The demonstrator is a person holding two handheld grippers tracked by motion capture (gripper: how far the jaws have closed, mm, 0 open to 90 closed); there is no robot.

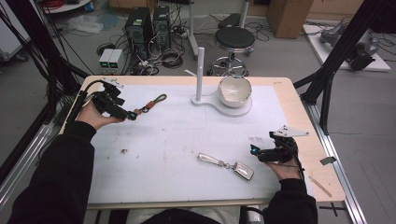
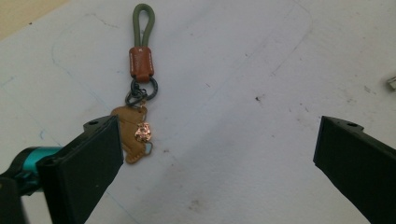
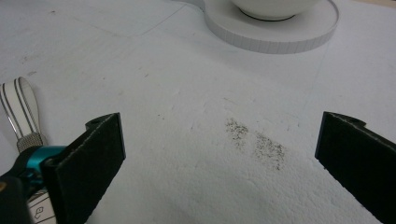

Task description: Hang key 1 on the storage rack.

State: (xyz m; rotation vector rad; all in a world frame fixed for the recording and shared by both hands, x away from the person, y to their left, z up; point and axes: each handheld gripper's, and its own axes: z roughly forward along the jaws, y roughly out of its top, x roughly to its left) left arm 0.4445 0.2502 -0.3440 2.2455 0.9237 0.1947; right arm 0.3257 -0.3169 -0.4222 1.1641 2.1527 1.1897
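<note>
A keychain (image 1: pixel 152 103) with an olive cord loop, a brown leather band and a tan tag lies at the table's left rear. My left gripper (image 1: pixel 130 115) sits just left of it, open. In the left gripper view the keychain (image 2: pixel 140 93) lies flat, its tan tag touching or just beside the left jaw, and the gripper (image 2: pixel 215 158) holds nothing. A silver key fob with a white strap (image 1: pixel 226 164) lies near the front. My right gripper (image 1: pixel 256 151) is open, just right of the fob. In the right gripper view (image 3: pixel 219 158) the strap (image 3: pixel 18 112) shows at far left.
A white bowl (image 1: pixel 234 89) rests on a white stand base (image 1: pixel 243 111) with an upright post (image 1: pixel 200 70) at the table's rear centre; the base (image 3: pixel 280 35) lies ahead of the right gripper. A dark smudge (image 3: pixel 257 142) marks the white mat (image 1: pixel 177 140).
</note>
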